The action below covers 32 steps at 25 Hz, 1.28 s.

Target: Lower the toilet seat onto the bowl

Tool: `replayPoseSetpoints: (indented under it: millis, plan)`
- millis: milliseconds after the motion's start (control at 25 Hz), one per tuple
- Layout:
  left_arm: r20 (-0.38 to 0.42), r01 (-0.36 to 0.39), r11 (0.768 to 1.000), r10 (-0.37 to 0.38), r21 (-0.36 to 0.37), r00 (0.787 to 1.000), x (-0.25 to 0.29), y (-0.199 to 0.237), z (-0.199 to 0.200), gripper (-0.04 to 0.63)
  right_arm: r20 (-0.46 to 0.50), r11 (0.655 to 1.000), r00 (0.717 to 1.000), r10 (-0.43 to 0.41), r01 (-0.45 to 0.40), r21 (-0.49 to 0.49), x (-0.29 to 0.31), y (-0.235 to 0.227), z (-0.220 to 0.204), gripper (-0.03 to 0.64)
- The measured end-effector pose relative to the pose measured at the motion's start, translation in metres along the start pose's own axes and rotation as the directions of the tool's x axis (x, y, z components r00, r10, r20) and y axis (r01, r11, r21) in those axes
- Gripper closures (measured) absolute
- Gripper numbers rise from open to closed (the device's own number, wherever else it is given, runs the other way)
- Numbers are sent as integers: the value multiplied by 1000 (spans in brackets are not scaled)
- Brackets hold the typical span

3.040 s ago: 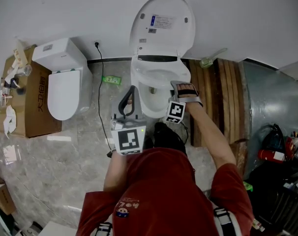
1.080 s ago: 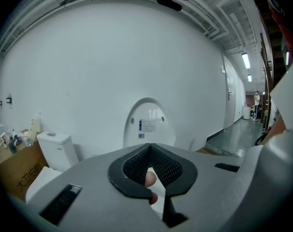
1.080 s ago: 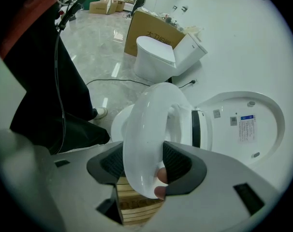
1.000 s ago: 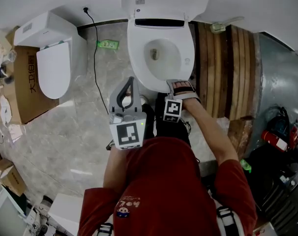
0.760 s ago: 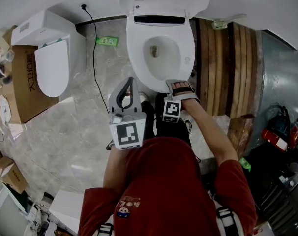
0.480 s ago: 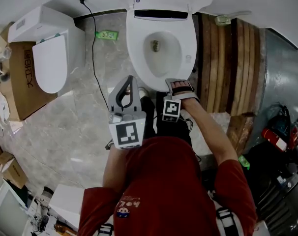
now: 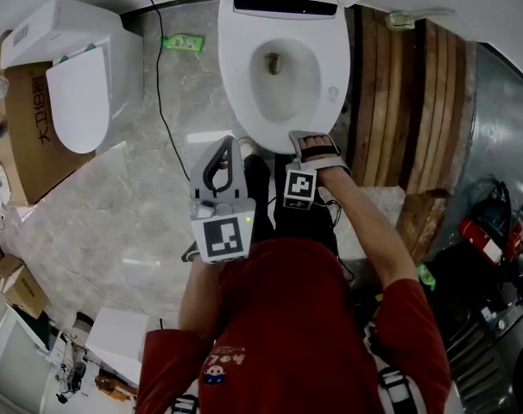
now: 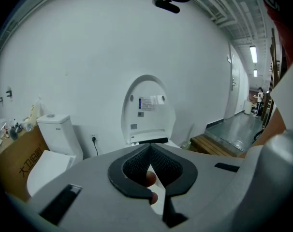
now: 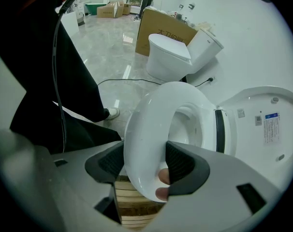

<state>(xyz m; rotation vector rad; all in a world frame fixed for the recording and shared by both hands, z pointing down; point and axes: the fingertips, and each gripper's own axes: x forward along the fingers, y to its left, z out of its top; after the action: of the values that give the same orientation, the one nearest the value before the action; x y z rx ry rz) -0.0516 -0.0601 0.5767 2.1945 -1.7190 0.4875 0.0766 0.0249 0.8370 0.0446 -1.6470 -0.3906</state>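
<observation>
Toilet seat (image 9: 142, 124) lies lowered over the bowl (image 7: 279, 89), its front rim between the jaws of the right gripper (image 9: 143, 164); those jaws have just been opening, loose around it; left gripper (image 8: 150, 150), just left of it, has jaws together, empty.

Toilet (image 7: 237, 76), cardboard box (image 7: 24, 136) on grey floor (image 7: 123, 222)

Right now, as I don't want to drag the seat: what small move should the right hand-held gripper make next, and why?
Probably draw the right hand-held gripper straight back off the white oval plastic toilet seat. The seat looks down flat on the white ceramic bowl, and its front rim sits between jaws that have just been opening, so nothing seems left to lower.
</observation>
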Motion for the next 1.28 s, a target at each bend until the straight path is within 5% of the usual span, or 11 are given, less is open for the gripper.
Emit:
replayPoseSetpoints:
  millis: [1040, 1280]
  plan:
    - [-142, -16, 1000, 14, -17, 990, 22, 2, -80, 583, -18, 986, 986, 168, -168, -12, 60, 30, -2, 376]
    - [-187, 19, 999, -12, 35, 982, 29, 3, -103, 583, -18, 984, 984, 178, -179, -10, 83, 36, 0, 376]
